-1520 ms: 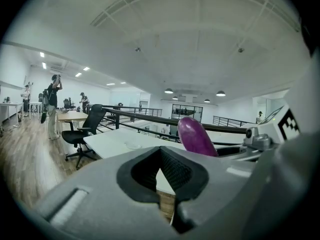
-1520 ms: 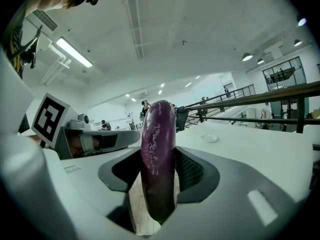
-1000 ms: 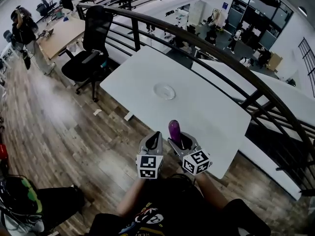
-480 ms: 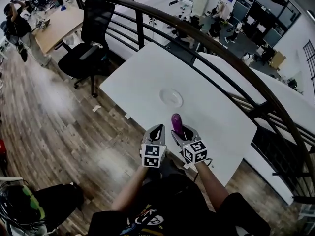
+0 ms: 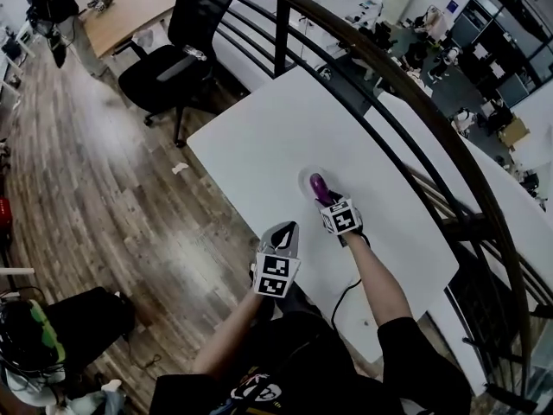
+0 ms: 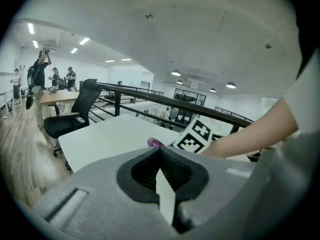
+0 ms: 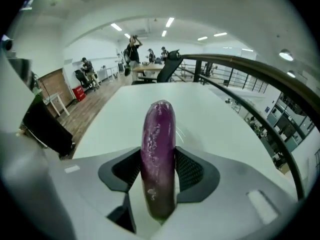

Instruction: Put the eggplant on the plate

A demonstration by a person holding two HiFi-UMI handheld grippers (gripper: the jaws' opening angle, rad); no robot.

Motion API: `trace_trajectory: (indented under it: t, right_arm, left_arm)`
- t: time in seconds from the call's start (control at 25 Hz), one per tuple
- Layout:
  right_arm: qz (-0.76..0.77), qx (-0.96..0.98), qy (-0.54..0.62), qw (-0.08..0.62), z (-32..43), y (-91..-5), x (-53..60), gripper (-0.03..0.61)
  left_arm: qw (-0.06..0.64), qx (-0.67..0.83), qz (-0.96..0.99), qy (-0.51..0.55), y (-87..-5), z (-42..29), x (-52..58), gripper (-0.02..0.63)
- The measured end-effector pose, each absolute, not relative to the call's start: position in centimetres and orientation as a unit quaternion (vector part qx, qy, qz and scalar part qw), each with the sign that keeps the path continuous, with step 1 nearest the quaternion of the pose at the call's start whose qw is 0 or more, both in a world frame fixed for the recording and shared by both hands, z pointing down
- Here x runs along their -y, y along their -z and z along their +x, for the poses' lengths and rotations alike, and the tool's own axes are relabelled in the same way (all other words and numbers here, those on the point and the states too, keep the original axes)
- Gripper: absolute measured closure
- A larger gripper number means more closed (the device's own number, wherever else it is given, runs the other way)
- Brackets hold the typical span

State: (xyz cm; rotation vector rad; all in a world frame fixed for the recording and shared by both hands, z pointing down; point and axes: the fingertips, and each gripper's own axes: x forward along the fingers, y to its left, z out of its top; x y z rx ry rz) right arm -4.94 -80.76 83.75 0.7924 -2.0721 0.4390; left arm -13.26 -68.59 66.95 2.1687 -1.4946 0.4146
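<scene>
A purple eggplant point(image 5: 318, 186) sticks out forward from my right gripper point(image 5: 327, 199), which is shut on it. In the right gripper view the eggplant point(image 7: 159, 154) stands lengthwise between the two black pads, and both press its sides. Its tip hangs over the clear glass plate point(image 5: 304, 178) in the middle of the white table point(image 5: 259, 137); whether it touches the plate I cannot tell. My left gripper point(image 5: 284, 229) stays near the table's front edge, left of and behind the right one, jaws together and empty. The left gripper view catches the eggplant's tip point(image 6: 155, 142) beside the right gripper's marker cube point(image 6: 197, 136).
A black curved railing point(image 5: 406, 102) runs along the table's far side. A black office chair point(image 5: 177, 59) stands on the wooden floor at the table's left end. A person point(image 5: 54, 7) stands far off at the upper left, by another desk.
My right gripper has reached forward and down, carrying the eggplant from the table's near edge out over the plate. The left gripper moved forward a little and stayed shut.
</scene>
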Motion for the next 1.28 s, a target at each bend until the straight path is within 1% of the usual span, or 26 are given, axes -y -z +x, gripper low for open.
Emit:
trace_trajectory:
  t: [0.12,0.24,0.36,0.44,0.56,0.64,0.76,0.84,0.88,0.96,1.08,1.2,1.28]
  right_arm:
    - [0.292,0.808,-0.175,0.481,-4.9,-86.1,83.0,0.373]
    - [0.263,0.795,-0.131,0.532,-5.3,-87.2,83.6,0.373]
    - [0.259,0.799,-0.113,0.531,-6.1,-87.2,83.7,0.367]
    - [0.267,0.808,-0.112,0.513,-5.9,-86.6,83.4,0.297]
    - [0.287,0.824,-0.118,0.474,-5.7,-85.2,81.9,0.287]
    - [0.304,0.84,-0.135,0.429,-5.3,-83.0,79.6,0.295]
    - [0.329,0.87,-0.159,0.33,-4.7,-76.8,75.5,0.362]
    - [0.351,0.885,-0.157,0.262,-4.6,-71.9,73.3,0.441]
    - [0.366,0.888,-0.153,0.233,-4.5,-69.6,72.4,0.463]
    - [0.403,0.884,-0.149,0.185,-3.7,-65.8,70.3,0.497]
    - [0.458,0.866,-0.148,0.136,-2.1,-61.7,67.2,0.565]
    - [0.492,0.853,-0.139,0.106,-0.9,-58.4,64.5,0.575]
    - [0.502,0.848,-0.136,0.1,-0.2,-57.1,62.5,0.575]
  left_arm:
    - [0.244,0.551,0.783,-0.155,-66.9,-13.3,68.0,0.609]
    - [0.257,0.563,0.769,-0.157,-67.6,-13.8,67.0,0.609]
    - [0.265,0.57,0.762,-0.155,-67.7,-14.4,66.7,0.609]
    - [0.261,0.569,0.765,-0.154,-67.1,-14.4,66.6,0.609]
    - [0.251,0.568,0.77,-0.146,-66.4,-15.8,66.6,0.609]
    - [0.249,0.569,0.771,-0.138,-65.9,-16.3,66.2,0.609]
    - [0.24,0.566,0.778,-0.126,-64.3,-15.8,65.3,0.609]
    - [0.223,0.561,0.789,-0.116,-62.7,-15.6,65.4,0.609]
    - [0.212,0.557,0.795,-0.111,-61.7,-15.5,65.5,0.609]
    - [0.192,0.552,0.806,-0.099,-60.1,-15.1,65.2,0.609]
    - [0.178,0.542,0.817,-0.081,-58.4,-14.2,63.8,0.609]
    - [0.175,0.533,0.825,-0.068,-57.3,-13.3,62.2,0.609]
    - [0.171,0.526,0.831,-0.063,-56.9,-12.7,60.7,0.609]
